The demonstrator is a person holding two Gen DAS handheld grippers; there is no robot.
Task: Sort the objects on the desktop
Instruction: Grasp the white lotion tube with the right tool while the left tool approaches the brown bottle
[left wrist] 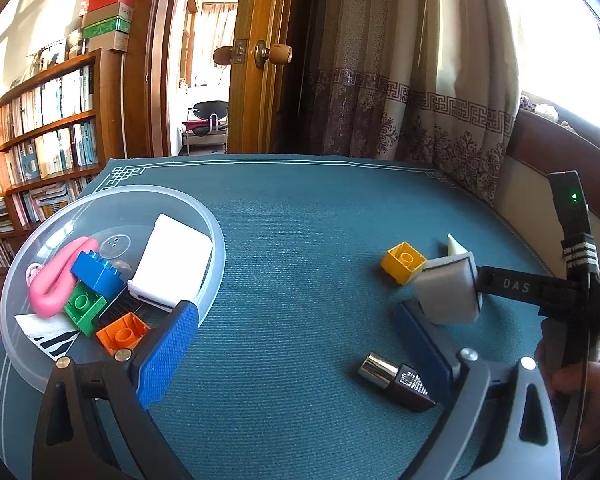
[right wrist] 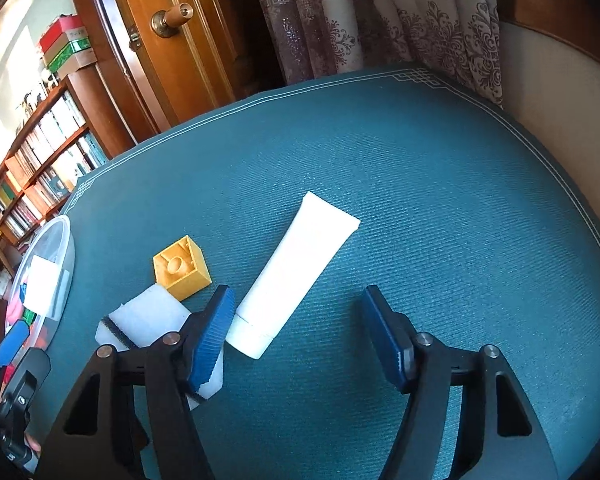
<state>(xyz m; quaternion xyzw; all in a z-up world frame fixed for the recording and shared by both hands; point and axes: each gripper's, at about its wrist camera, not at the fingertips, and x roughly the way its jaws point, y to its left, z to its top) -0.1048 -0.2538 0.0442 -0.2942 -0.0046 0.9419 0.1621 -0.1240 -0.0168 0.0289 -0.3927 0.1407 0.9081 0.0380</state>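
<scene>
Near the mat's (right wrist: 420,168) middle, the white tube (right wrist: 296,268) lies between the right gripper's (right wrist: 300,332) spread fingers; closing off-centre could squirt it aside. Left gripper (left wrist: 296,344) hangs spread, empty.

On the teal mat (right wrist: 420,168), the clear round dish (left wrist: 216,240) sat at the left edge. I noted in it a white box (left wrist: 176,264), a pink curved piece (left wrist: 58,280), a blue brick (left wrist: 96,272), a green brick (left wrist: 82,304), an orange brick (left wrist: 122,334) and a striped card (left wrist: 48,330). The yellow brick (right wrist: 182,268) stood hollow side up towards the middle of the mat, just beside the white sponge (right wrist: 148,316) with its dark strip. The white tube (right wrist: 292,272) lay flat, cap towards the near edge, tilted. A chrome-and-black plug (left wrist: 396,380) lay on its side near the near edge.
</scene>
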